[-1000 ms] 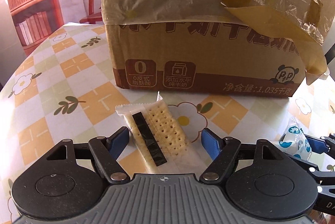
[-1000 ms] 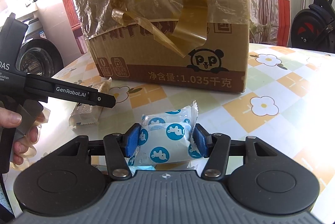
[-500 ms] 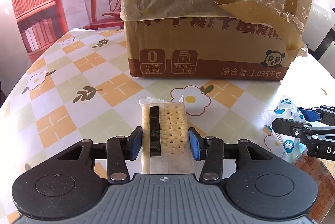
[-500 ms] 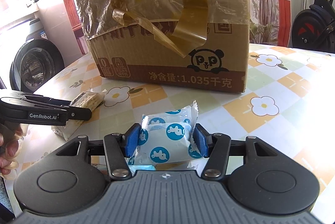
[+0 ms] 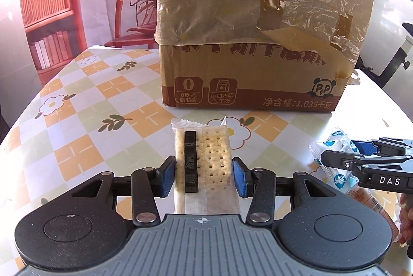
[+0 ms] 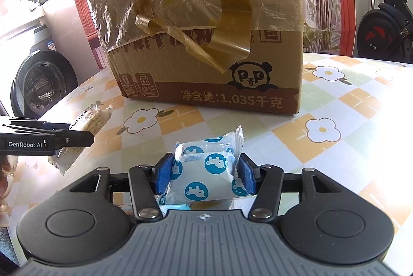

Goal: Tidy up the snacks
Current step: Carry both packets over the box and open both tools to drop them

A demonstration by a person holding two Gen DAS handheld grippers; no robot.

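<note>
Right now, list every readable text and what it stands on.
"净含量:1.035千克": cardboard box front.
"0 反式脂肪酸", "添加水牛纯牛奶": box icons.
"P P": panda logo.
"GenRobot.AI": left claw.
"DAS": right claw.
Large box title: covered by plastic, unreadable.
Snack wrappers: no legible text.

- Cardboard box [image 6: 206,85]: "净含量:1.035千克" printed along the brown band; panda logo [image 6: 249,76] lettered "P P"; a "0" icon over "0反式脂肪酸"; milk-carton icon over "添加水牛纯牛奶".
- Left gripper [image 6: 77,140], side: "GenRobot.AI".
- Right gripper [image 5: 361,160], side: "DAS".
</note>
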